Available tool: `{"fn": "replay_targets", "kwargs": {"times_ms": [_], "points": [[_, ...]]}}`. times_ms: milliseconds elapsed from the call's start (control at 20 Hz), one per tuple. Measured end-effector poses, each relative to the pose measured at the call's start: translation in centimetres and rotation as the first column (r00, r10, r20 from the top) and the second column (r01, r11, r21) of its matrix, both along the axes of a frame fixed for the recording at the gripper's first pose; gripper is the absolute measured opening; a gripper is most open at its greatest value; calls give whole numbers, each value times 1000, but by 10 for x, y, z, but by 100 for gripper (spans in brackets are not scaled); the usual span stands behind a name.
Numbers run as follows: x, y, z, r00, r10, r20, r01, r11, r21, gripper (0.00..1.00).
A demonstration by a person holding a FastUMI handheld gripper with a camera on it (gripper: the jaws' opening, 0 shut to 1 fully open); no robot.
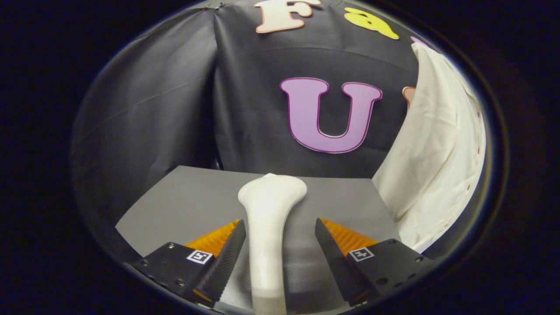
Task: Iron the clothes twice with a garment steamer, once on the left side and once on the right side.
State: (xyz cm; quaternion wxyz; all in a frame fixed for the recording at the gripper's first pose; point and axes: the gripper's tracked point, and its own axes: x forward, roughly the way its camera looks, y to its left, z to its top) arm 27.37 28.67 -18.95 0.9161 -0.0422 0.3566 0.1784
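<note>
The gripper (280, 229) has its fingers spread wide, with the white plastic garment steamer (267, 227) standing on the grey tabletop (188, 197) between them, touching neither as far as one can tell. The cream-white cloth garment (437, 162) hangs off to the right, beyond them.

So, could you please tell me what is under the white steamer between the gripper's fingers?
The steamer lies on a grey table, between the open gripper fingers, the left one at its handle. The surface directly beneath it is hidden.
</note>
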Motion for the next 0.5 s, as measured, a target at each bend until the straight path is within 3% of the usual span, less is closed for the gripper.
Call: {"fn": "replay_targets", "kwargs": {"times_ms": [100,350,500], "points": [[-3,9,-14,997,3,-76,-2,1000,9,96],[-7,15,-16,989,-16,-147,23,999,49,53],[-5,12,5,996,-35,-84,45,992,121,51]]}}
